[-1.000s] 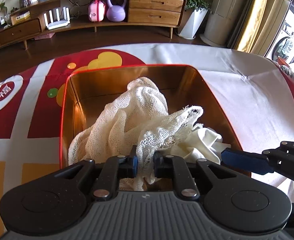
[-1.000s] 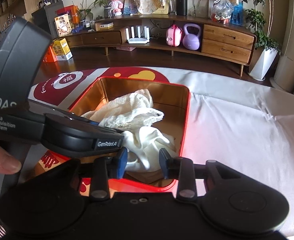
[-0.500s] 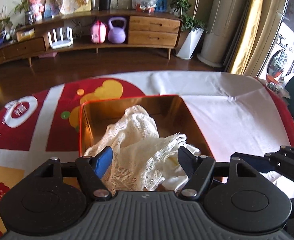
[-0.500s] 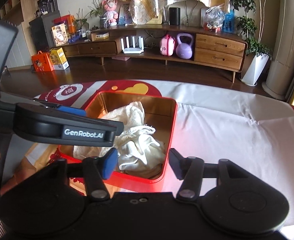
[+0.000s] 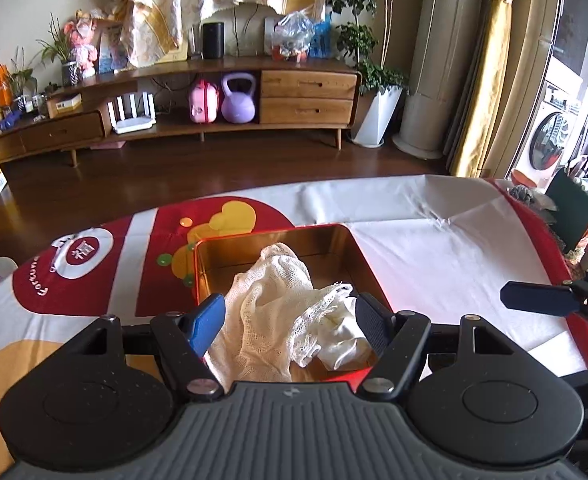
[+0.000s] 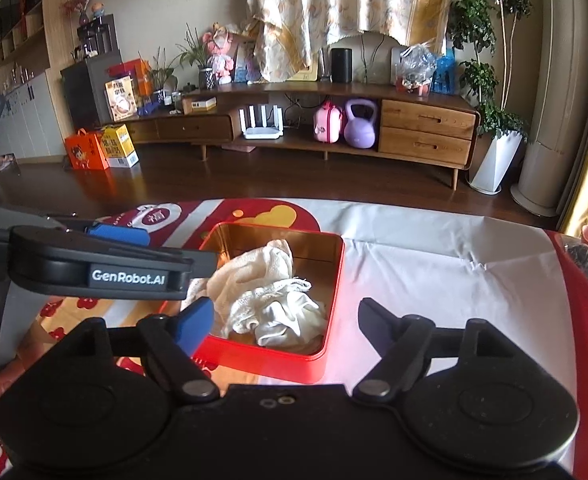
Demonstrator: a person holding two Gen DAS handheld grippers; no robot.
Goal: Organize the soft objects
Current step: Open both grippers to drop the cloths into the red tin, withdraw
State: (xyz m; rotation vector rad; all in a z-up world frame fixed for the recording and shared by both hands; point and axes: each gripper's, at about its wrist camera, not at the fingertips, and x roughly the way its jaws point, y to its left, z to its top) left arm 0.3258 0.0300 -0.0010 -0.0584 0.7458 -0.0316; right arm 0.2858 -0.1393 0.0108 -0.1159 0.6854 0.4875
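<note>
A red tin box (image 5: 368, 268) (image 6: 336, 280) with a gold inside stands on the table. In it lie a cream mesh cloth (image 5: 269, 300) (image 6: 253, 272) and a white cloth (image 5: 344, 340) (image 6: 289, 320), bunched together. My left gripper (image 5: 289, 320) is open and empty, raised above the near side of the box. My right gripper (image 6: 285, 320) is open and empty, raised above the box's near right corner. The left gripper's body (image 6: 93, 264) crosses the left of the right wrist view.
The table has a white and red printed cloth (image 5: 434, 248) (image 6: 454, 264). Beyond its far edge is a wooden floor and a low wooden sideboard (image 5: 306, 96) (image 6: 426, 132). Small items (image 5: 582, 216) sit past the table's right edge.
The left gripper let go of the mesh cloth and opened; the right gripper opened off the white cloth. Both have lifted up and back from the box, and the cloths stay inside.
</note>
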